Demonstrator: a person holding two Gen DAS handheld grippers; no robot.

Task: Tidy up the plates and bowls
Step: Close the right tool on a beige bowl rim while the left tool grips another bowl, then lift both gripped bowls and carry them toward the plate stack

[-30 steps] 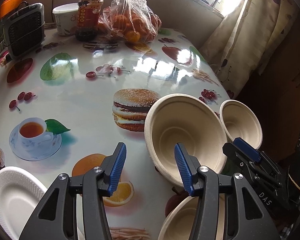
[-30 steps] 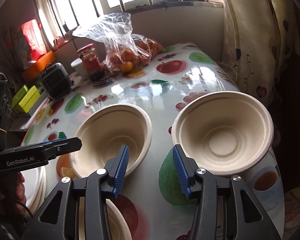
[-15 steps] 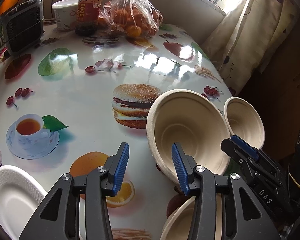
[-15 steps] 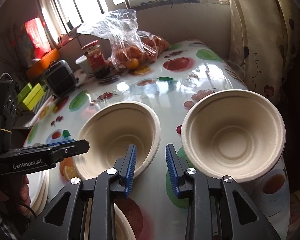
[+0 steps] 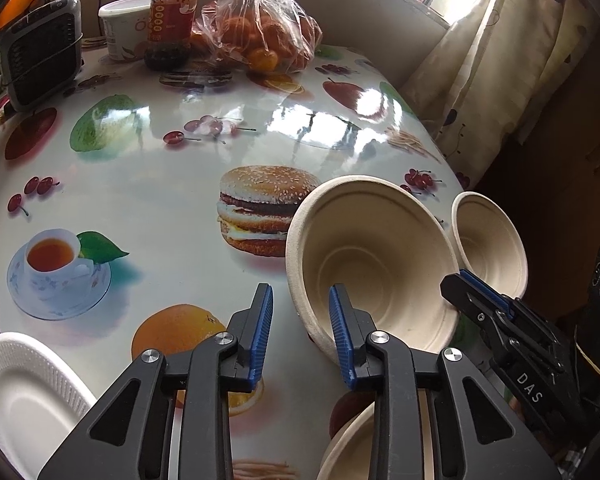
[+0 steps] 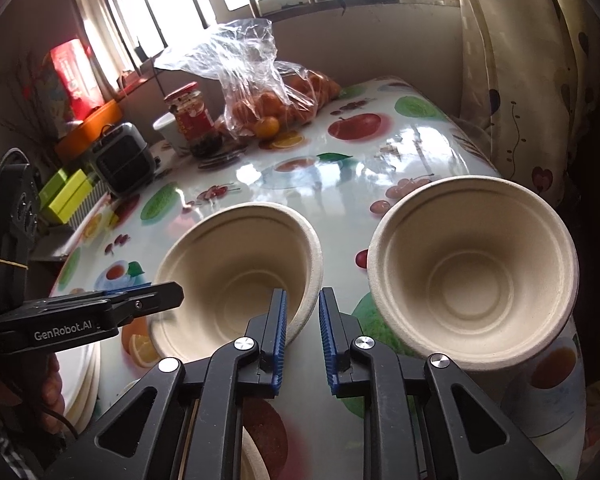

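Note:
Two beige pulp bowls stand on the table. The nearer bowl [image 5: 374, 258] [image 6: 240, 276] sits between both grippers. My left gripper [image 5: 300, 338] is open, its fingers astride that bowl's near-left rim. It shows in the right wrist view [image 6: 148, 294] at the bowl's left. My right gripper [image 6: 302, 336] is open with a narrow gap, its fingers either side of the bowl's right rim. It shows in the left wrist view [image 5: 472, 284] too. The second bowl [image 6: 474, 272] [image 5: 490, 242] stands at the table's right edge. A third bowl [image 5: 352, 444] lies under the grippers. A white plate [image 5: 24, 396] sits near left.
At the table's far end stand a bag of oranges [image 5: 260, 36], a red-labelled jar [image 5: 172, 20], a white tub [image 5: 120, 24] and a small black heater [image 5: 40, 52]. A curtain [image 6: 540, 80] hangs to the right. A stack of plates [image 6: 84, 380] lies at the left edge.
Both grippers have narrowed their jaws and moved in on the nearer bowl's rim. The right gripper's gap has shrunk most. The bowls have not moved.

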